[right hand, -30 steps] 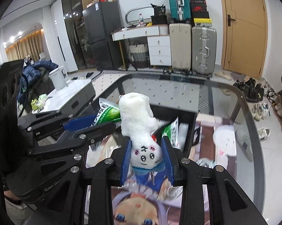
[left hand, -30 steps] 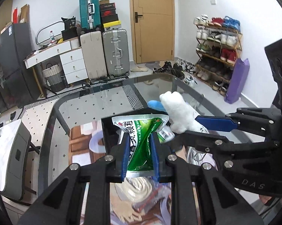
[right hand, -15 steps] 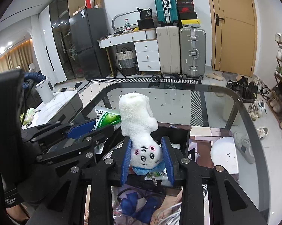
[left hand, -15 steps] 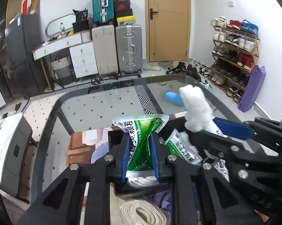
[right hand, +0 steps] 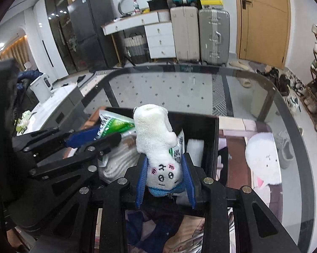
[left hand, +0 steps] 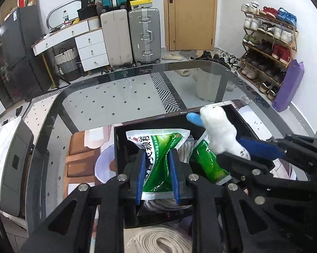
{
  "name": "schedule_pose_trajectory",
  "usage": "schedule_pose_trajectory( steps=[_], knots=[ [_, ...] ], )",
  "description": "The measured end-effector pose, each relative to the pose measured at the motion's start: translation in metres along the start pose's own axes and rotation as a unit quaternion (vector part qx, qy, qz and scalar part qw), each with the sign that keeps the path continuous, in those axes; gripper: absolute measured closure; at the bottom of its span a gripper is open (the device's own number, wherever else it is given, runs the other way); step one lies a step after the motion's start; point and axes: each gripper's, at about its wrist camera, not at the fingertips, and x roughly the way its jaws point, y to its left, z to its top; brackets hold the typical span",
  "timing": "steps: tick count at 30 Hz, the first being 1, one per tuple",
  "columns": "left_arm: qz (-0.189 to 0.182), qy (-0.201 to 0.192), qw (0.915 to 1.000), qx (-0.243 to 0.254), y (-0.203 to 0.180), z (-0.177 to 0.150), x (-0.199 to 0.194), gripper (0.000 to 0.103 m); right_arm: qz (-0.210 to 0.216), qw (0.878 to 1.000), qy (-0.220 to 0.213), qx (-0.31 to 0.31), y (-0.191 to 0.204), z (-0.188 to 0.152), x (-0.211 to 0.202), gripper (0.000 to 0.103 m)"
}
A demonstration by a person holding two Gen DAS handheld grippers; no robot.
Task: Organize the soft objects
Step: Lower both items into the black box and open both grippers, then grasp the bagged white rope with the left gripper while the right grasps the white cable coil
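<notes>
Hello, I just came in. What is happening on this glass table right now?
A person is sorting soft things with two handheld grippers. The left gripper is shut on a green pouch, and the right gripper is shut on a white plush toy, held head down. Both hang over the black box on the glass table, where another green pouch already lies. Nothing is released yet.

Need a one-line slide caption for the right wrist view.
Right gripper holds a white plush over the black bin; left gripper brings a green pouch.

Black angular left gripper (left hand: 157, 176), blue fingers (left hand: 140, 175), silver screws, matching right gripper (right hand: 164, 181)
</notes>
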Motion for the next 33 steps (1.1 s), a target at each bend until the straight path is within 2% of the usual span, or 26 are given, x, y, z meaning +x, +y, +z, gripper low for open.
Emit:
schedule_pose_trajectory(
  steps=[14,18,21,25,29,33],
  knots=[
    [-0.006,0.009,0.9999,-0.005,0.002,-0.001,0.003,0.081,-0.002,1.000,0.010,-0.004,-0.003,-0.005,0.006,0.071],
    [-0.002,0.009,0.9999,-0.011,0.003,-0.002,0.004,0.073,-0.006,1.000,0.010,-0.002,-0.004,-0.007,0.004,0.069],
    [0.017,0.010,0.9993,-0.032,0.007,-0.003,0.002,0.052,0.000,1.000,0.010,0.002,-0.008,-0.008,0.001,0.067],
    [0.014,0.007,0.9994,-0.032,0.007,-0.004,-0.006,0.052,-0.001,1.000,0.005,0.000,-0.010,-0.008,-0.011,0.066],
    [0.016,0.014,0.9995,-0.022,0.004,-0.009,-0.014,0.052,0.006,1.000,-0.003,0.009,-0.014,-0.010,-0.028,0.055],
    [0.017,0.022,0.9996,-0.010,0.002,-0.013,-0.026,0.051,0.015,0.999,0.004,0.030,-0.021,-0.015,-0.042,0.055]
  ],
)
